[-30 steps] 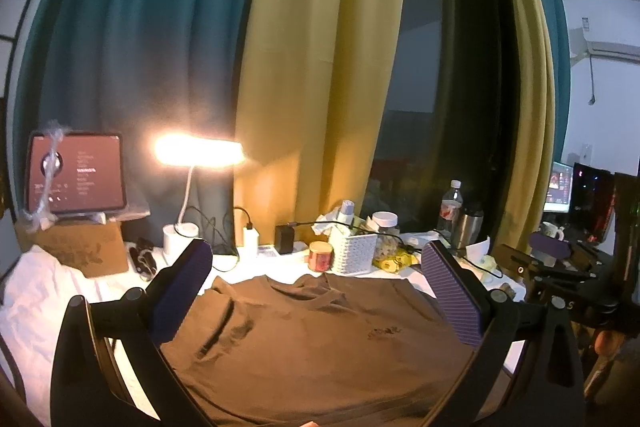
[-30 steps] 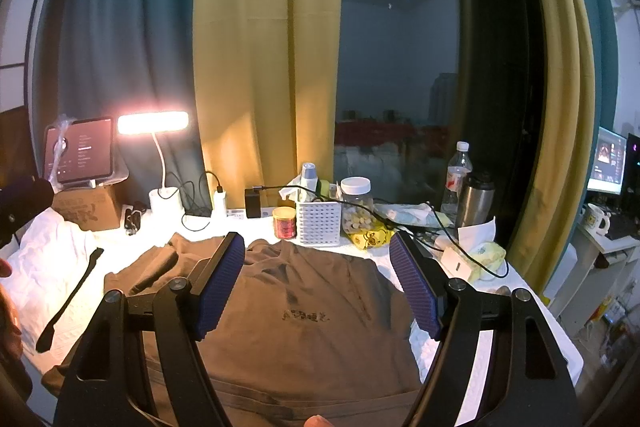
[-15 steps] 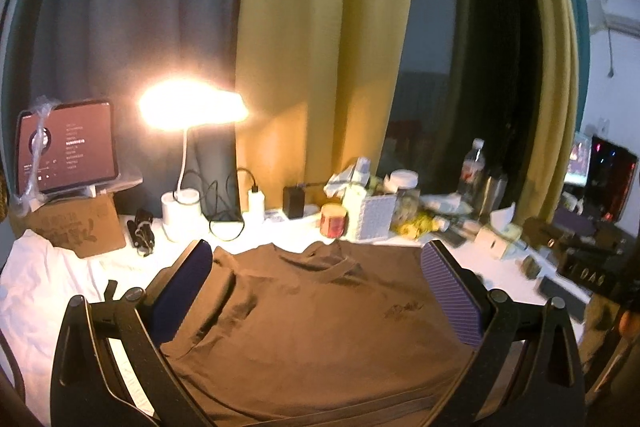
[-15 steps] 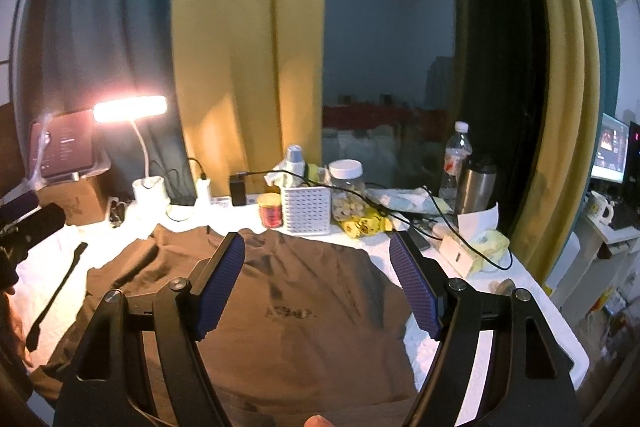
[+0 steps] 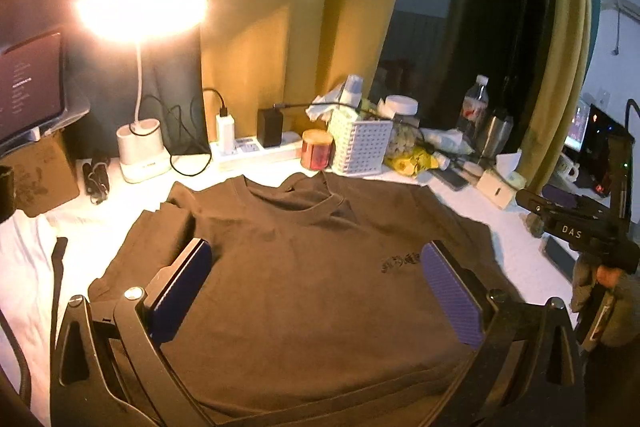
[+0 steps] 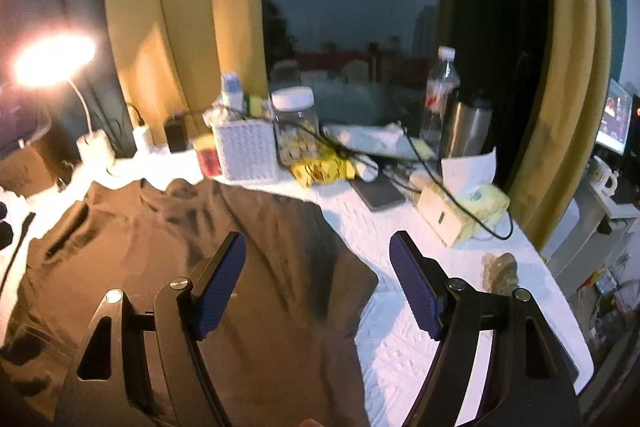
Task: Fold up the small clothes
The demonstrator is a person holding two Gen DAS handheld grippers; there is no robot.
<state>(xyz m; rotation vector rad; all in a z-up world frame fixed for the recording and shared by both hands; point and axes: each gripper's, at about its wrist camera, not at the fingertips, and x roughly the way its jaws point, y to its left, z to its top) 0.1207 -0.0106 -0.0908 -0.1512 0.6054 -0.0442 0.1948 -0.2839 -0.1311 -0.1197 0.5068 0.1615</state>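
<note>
A brown T-shirt (image 5: 304, 267) lies spread flat on the white-covered table (image 5: 80, 227), neck towards the window, a small dark print on its chest. My left gripper (image 5: 316, 267) is open and empty, hovering over the shirt's middle. In the right wrist view the shirt (image 6: 168, 251) fills the left half, with its right sleeve (image 6: 336, 275) reaching onto the white cloth. My right gripper (image 6: 318, 279) is open and empty above that sleeve. The right gripper also shows in the left wrist view (image 5: 576, 231) at the far right.
Along the back stand a lit desk lamp (image 5: 140, 7), a power strip (image 5: 256, 147), a red can (image 5: 316, 149), a white basket (image 5: 360, 147), a jar (image 6: 296, 123), bottles (image 6: 440, 95) and a tissue box (image 6: 480, 203). A tablet (image 5: 28, 87) stands at left. The table edge runs at right (image 6: 560, 291).
Both grippers have tilted down and moved closer to the shirt. The right gripper has swung right, over the shirt's right sleeve. Both stay open.
</note>
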